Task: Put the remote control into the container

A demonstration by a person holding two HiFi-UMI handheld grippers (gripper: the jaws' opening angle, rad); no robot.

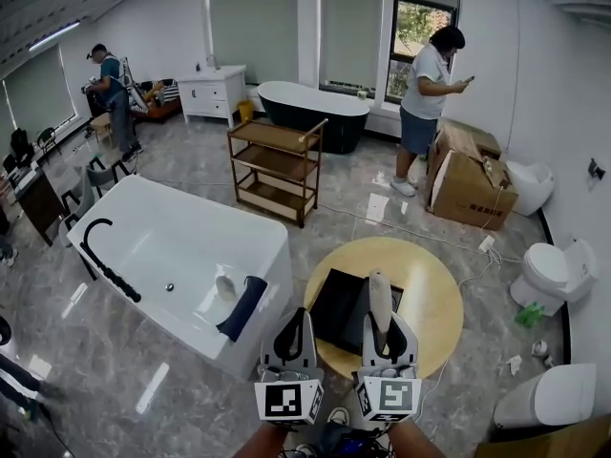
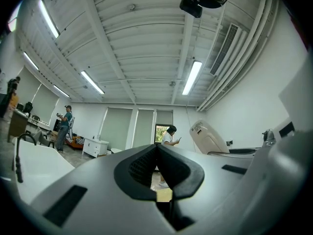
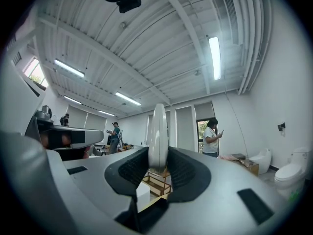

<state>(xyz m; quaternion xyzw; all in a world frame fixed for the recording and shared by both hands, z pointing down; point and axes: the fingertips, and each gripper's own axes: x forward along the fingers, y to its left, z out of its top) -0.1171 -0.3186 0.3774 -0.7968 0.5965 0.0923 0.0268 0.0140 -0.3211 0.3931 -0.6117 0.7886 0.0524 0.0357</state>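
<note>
The white remote control (image 1: 379,299) stands on edge between the jaws of my right gripper (image 1: 383,324), which is shut on it. In the right gripper view the remote (image 3: 158,131) rises as a slim white blade out of the pads of that gripper (image 3: 158,156). A black container (image 1: 336,308) lies on the round wooden table (image 1: 434,294), just beyond and under both grippers. My left gripper (image 1: 294,319) hangs beside the right one over the table's near edge. In its own view the left gripper (image 2: 156,148) has its tips together with nothing between them.
A white bathtub (image 1: 172,246) stands at the left with a dark towel (image 1: 243,305) over its rim. Behind the table are a wooden shelf (image 1: 277,165), a cardboard box (image 1: 468,184) and a person (image 1: 430,93). Toilets (image 1: 549,270) line the right wall.
</note>
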